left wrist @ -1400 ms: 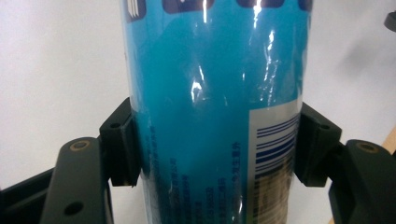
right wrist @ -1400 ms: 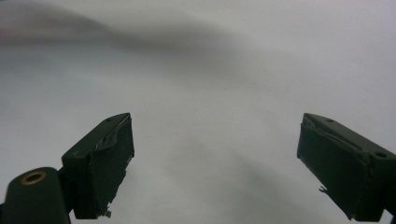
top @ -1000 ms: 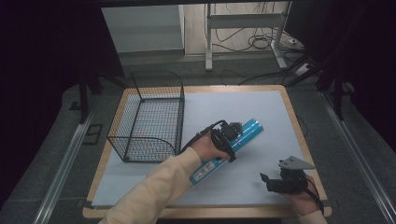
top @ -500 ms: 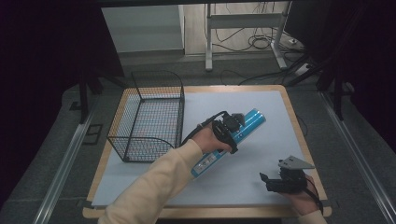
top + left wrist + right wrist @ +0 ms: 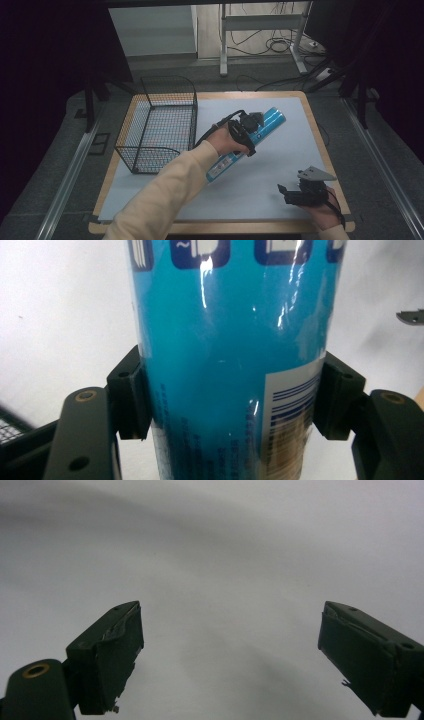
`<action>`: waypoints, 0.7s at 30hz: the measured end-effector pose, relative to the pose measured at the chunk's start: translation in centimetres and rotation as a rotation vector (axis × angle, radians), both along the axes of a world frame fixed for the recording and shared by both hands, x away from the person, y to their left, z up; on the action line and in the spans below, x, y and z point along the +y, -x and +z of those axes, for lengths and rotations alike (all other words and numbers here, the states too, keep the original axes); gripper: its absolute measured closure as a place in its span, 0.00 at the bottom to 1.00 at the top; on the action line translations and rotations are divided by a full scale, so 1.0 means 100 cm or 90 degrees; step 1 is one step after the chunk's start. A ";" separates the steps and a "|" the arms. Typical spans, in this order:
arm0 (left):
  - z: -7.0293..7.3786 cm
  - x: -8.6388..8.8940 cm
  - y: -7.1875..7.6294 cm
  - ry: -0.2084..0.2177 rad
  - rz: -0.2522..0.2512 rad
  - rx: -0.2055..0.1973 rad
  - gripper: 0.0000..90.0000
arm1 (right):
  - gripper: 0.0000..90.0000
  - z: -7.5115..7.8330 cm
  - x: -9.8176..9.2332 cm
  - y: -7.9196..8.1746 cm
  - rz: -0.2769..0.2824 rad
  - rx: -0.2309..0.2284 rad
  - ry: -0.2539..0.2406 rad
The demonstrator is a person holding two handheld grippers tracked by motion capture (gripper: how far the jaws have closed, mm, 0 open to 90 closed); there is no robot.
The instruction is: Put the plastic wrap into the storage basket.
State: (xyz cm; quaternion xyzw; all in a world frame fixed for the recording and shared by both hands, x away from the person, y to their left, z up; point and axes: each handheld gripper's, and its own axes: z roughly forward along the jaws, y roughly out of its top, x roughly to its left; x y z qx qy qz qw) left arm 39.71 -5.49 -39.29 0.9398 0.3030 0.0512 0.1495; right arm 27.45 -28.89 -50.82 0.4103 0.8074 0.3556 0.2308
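A long blue can [image 5: 248, 142] with a printed label slants over the middle of the white mat, one end pointing to the far right. My left gripper [image 5: 245, 131] is shut on its middle; in the left gripper view both black pads [image 5: 131, 390] press the blue can [image 5: 230, 355] from either side. It hangs lifted off the mat. At the near right corner my right gripper [image 5: 286, 194] rests low, open, and in the right gripper view its fingers [image 5: 107, 650] stand wide apart with bare mat between them.
A black wire basket [image 5: 160, 125] stands on the left part of the white mat [image 5: 280, 165], close to the can's left. The wooden table edge [image 5: 220, 227] runs along the near side. Desk legs and cables lie beyond the far edge.
The left gripper has risen with the blue can and shifted slightly toward the far side; the can now sits higher and steeper. The right gripper has stayed put.
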 end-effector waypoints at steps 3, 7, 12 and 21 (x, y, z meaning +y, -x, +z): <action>0.004 -0.001 -0.004 -0.003 0.001 -0.003 0.35 | 0.12 0.000 0.000 0.000 0.001 0.001 0.001; 0.010 -0.002 -0.009 -0.007 0.002 -0.008 0.35 | 0.12 -0.001 0.000 -0.001 0.001 0.001 0.002; 0.014 -0.004 -0.014 -0.012 0.004 -0.015 0.35 | 0.12 -0.001 0.000 -0.001 0.001 0.000 0.002; 0.024 -0.010 -0.020 -0.011 0.003 -0.030 0.35 | 0.13 0.000 -0.001 -0.001 -0.004 -0.002 0.003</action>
